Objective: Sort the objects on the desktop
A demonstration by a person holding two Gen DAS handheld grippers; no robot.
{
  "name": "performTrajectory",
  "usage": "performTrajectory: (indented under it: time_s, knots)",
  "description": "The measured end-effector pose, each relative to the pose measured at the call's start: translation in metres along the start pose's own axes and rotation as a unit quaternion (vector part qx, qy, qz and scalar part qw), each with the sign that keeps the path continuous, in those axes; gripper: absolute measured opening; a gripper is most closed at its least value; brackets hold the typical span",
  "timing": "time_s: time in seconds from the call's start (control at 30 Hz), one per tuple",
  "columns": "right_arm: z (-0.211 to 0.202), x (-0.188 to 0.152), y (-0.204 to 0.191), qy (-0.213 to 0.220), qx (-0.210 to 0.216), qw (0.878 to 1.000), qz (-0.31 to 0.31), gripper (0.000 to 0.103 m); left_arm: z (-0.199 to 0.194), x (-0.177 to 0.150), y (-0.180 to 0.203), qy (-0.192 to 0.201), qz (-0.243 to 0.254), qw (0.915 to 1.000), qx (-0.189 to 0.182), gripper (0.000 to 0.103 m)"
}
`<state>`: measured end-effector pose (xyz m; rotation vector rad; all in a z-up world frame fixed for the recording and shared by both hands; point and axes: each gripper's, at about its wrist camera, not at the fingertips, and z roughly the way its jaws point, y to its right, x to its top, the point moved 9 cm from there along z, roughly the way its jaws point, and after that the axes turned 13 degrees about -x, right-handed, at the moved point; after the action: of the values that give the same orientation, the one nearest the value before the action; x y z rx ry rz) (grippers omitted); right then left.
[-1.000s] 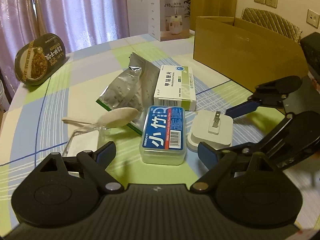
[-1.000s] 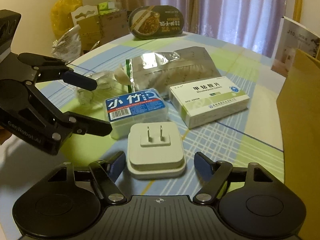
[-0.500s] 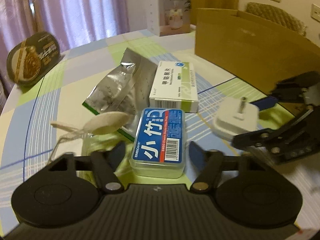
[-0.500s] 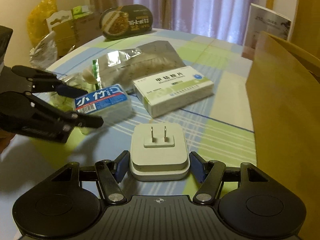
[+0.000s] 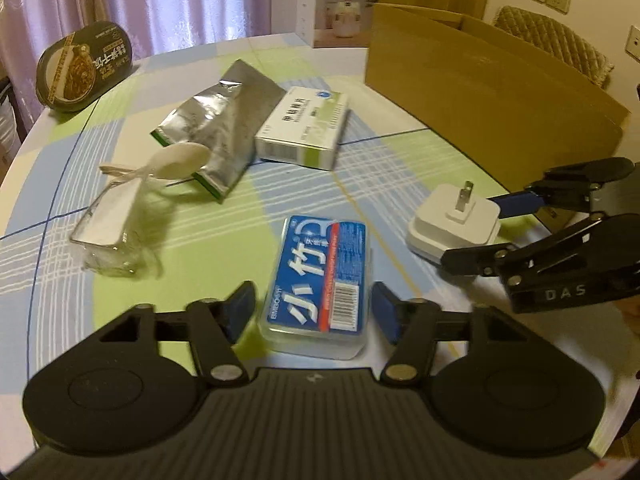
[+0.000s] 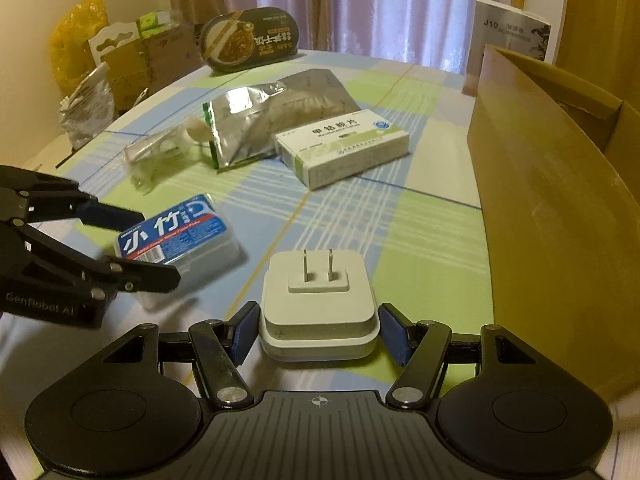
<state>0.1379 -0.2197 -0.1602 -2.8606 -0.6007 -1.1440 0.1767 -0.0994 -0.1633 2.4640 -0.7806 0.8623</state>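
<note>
A blue-labelled clear plastic box point(image 5: 320, 276) sits between the fingers of my left gripper point(image 5: 314, 312), which is shut on it. In the right wrist view the same box point(image 6: 176, 232) hangs tilted just above the tablecloth. My right gripper point(image 6: 318, 328) is shut on a white plug adapter point(image 6: 318, 304), prongs pointing away, held above the table. From the left wrist view the adapter point(image 5: 452, 220) and right gripper point(image 5: 472, 230) are at the right. A white-green medicine box point(image 5: 304, 128), a silver foil pouch point(image 5: 224, 128) and a wrapped plastic spoon point(image 5: 176, 160) lie on the table.
An open cardboard box point(image 6: 540, 200) stands along the right side of the round table point(image 6: 420, 220). A dark noodle bowl point(image 5: 84, 68) leans at the far left edge. A white carton point(image 5: 340, 4) stands at the back. Bags and boxes point(image 6: 104, 64) are piled beyond the table.
Both grippers went from open to shut, the left on the blue box, the right on the adapter. Both objects have come off the table and away from the pouch and medicine box.
</note>
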Motion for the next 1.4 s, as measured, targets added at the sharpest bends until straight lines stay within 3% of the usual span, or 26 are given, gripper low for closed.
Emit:
performTrajectory:
  time_s: [0.13, 0.4, 0.47, 0.5, 0.63, 1.1, 1.4]
  knots:
    - [0.003, -0.003, 0.000, 0.000, -0.002, 1.000, -0.005, 0.062, 0.007, 0.004, 0.003, 0.000, 0.024, 0.9996, 0.011, 0.066]
    - [0.015, 0.001, -0.001, 0.000, -0.006, 1.000, -0.005, 0.064, 0.016, 0.004, -0.004, -0.004, 0.019, 0.9997, 0.013, 0.065]
    - [0.017, 0.003, -0.002, -0.001, -0.007, 1.000, -0.002, 0.064, 0.019, 0.005, -0.004, -0.005, 0.019, 0.9997, 0.011, 0.064]
    - [0.018, 0.004, -0.002, -0.002, -0.010, 1.000, 0.000, 0.062, 0.020, 0.005, -0.004, -0.008, 0.019, 0.9997, 0.010, 0.054]
    - [0.014, 0.006, -0.001, -0.004, -0.023, 1.000, 0.007, 0.062, 0.019, 0.005, -0.001, -0.010, 0.024, 0.9996, 0.010, 0.053]
    - [-0.051, 0.034, 0.012, 0.031, -0.030, 0.998, 0.036, 0.062, -0.023, 0.019, 0.032, 0.030, -0.010, 0.9995, 0.002, 0.053]
    - [-0.099, 0.061, 0.043, 0.071, -0.048, 0.995, 0.054, 0.062, -0.053, 0.055, 0.069, 0.064, -0.010, 0.9979, -0.007, 0.053]
